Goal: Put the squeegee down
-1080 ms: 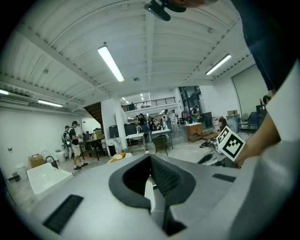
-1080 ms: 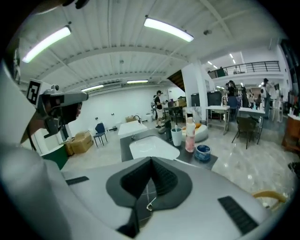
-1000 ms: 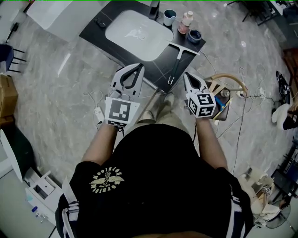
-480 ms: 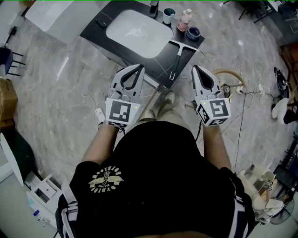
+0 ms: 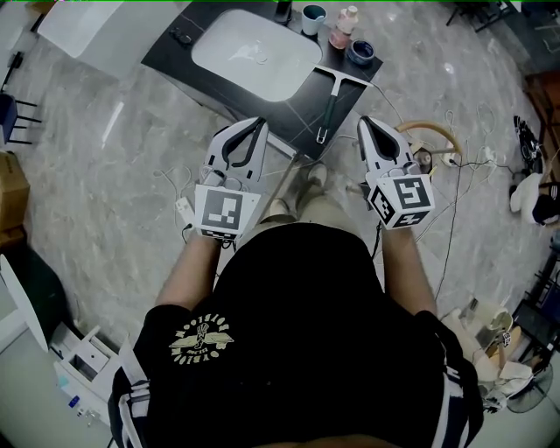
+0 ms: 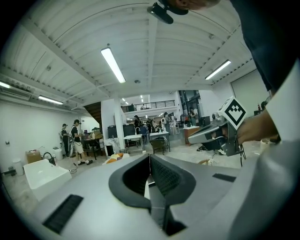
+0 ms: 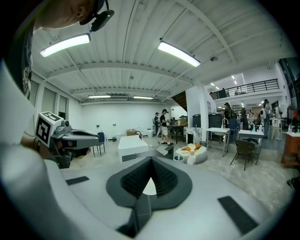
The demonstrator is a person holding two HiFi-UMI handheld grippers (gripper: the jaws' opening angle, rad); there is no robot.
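The squeegee (image 5: 329,103) lies flat on the right end of the dark countertop (image 5: 175,54), blade away from me and black handle pointing toward me; no gripper touches it. In the head view my left gripper (image 5: 260,125) hovers shut and empty, short of the counter's near edge. My right gripper (image 5: 363,122) is also shut and empty, just right of the squeegee's handle end and above it. The left gripper view shows the left gripper (image 6: 150,158) with its jaws pressed together, nothing between them. The right gripper (image 7: 151,161) looks the same in its own view.
A white basin (image 5: 254,54) is set in the countertop. A cup (image 5: 313,17), a pink bottle (image 5: 343,26) and a dark bowl (image 5: 360,52) stand at its far right end. A wooden stool (image 5: 430,140) and loose cables (image 5: 464,179) are on the floor to the right.
My right gripper has risen and swung up to point forward beside the squeegee's handle. The left gripper has stayed put, and the squeegee has stayed on the counter.
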